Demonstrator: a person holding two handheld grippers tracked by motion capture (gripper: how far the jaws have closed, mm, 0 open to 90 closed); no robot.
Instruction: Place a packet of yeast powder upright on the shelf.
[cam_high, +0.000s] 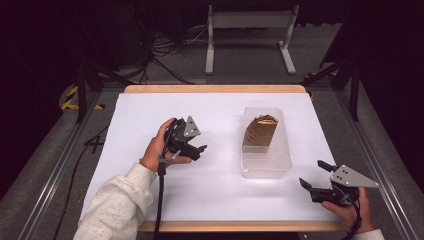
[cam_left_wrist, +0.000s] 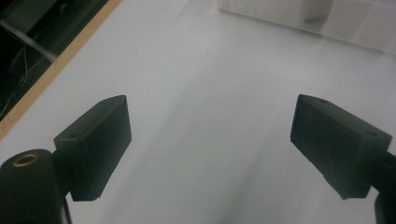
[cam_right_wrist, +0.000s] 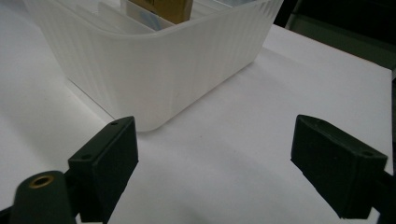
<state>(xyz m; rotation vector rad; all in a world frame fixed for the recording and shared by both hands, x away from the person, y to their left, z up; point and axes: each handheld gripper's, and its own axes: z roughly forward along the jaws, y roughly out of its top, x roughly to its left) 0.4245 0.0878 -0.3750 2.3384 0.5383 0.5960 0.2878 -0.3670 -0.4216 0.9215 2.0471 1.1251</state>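
In the high view, a clear plastic tub (cam_high: 266, 150) stands on the white table (cam_high: 150, 110), right of the middle, with a gold-brown packet (cam_high: 261, 131) lying inside it toward the far end. The left gripper (cam_high: 199, 148) hangs over the table to the left of the tub, apart from it, its tips pointing toward it. The right gripper (cam_high: 316, 175) sits near the front right corner, its jaws spread and aimed at the tub's near end, not touching.

In the left gripper view, the jaws stand wide apart with bare white table between them. The tub's pale wall (cam_left_wrist: 327, 21) shows far off at the top edge, well ahead of the tips.

In the right gripper view, the jaws are likewise wide apart and empty. The tub (cam_right_wrist: 163, 74) stands just ahead, its rounded near corner close above the left jaw, and the packet (cam_right_wrist: 163, 8) peeks over the rim beyond.

This looks like an approach, with nothing gripped yet. The next move probably calls for one gripper to steady the tub's wall while the other goes over the rim, down to the packet.
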